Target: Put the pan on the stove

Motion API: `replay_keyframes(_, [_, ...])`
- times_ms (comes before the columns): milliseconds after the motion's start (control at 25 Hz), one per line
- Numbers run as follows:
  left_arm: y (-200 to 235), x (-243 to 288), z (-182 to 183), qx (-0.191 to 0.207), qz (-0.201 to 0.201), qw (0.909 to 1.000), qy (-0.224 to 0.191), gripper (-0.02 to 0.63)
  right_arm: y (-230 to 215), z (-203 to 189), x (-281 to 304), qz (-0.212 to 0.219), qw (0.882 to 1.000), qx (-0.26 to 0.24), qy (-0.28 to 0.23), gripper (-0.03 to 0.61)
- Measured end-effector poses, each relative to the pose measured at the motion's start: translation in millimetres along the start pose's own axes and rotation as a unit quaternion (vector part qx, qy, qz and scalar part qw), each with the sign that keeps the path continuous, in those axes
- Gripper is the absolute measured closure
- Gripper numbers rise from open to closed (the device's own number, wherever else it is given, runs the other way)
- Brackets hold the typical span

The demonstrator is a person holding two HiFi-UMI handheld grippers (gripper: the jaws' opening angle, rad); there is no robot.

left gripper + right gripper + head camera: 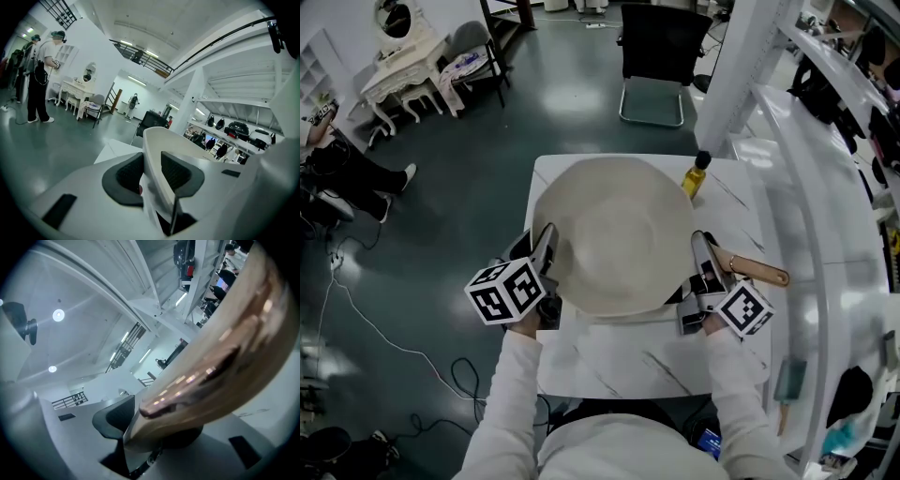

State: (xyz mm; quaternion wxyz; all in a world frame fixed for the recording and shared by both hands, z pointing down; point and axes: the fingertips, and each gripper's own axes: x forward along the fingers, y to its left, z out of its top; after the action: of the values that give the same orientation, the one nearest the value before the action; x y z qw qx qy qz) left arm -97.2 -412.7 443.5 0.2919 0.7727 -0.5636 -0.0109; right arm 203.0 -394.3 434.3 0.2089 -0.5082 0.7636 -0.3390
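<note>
Pan: a wide, cream-white pan (pixel 614 239) sits over the far half of the tabletop, bowl facing up, with its copper-coloured handle (pixel 759 273) pointing right (the head view does not show whether its base touches the surface).
Left gripper: the left gripper (pixel 546 246) is closed on the pan's left rim, one pad inside the wall and one outside.
Right gripper: the right gripper (pixel 705 246) is clamped on the handle close to the bowl, its jaws held fairly wide by the handle's thickness.
Tabletop: the tabletop (pixel 628 361) is white with thin grey veins like marble, and its near part is bare.
Bottle: a small yellow bottle (pixel 695 176) with a dark cap stands at the far edge, just beside the pan's rim.
Floor: the floor (pixel 450 216) is dark, glossy and greenish, with pale cables (pixel 384 342) trailing across it on the left.
Room: a black chair (pixel 658 56) stands beyond the tabletop and a white dressing table (pixel 398 70) with a round mirror at far left. White shelves (pixel 834 187) holding dark items run down the right side.
</note>
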Motion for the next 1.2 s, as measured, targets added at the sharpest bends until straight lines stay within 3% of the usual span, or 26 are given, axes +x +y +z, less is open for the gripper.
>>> replay_keyframes(600, [4, 18, -13, -0.003, 0.004, 0.9999, 0.013, 0.491, -26, -5, 5, -0.028, 0.999, 0.021, 0.001, 0.39])
replay_keyframes(1200, [7, 20, -20, -0.01, 0.0, 0.9998, 0.018, 0.481, -20, 0, 10, 0.016, 1.0, 0.008, -0.007, 0.39])
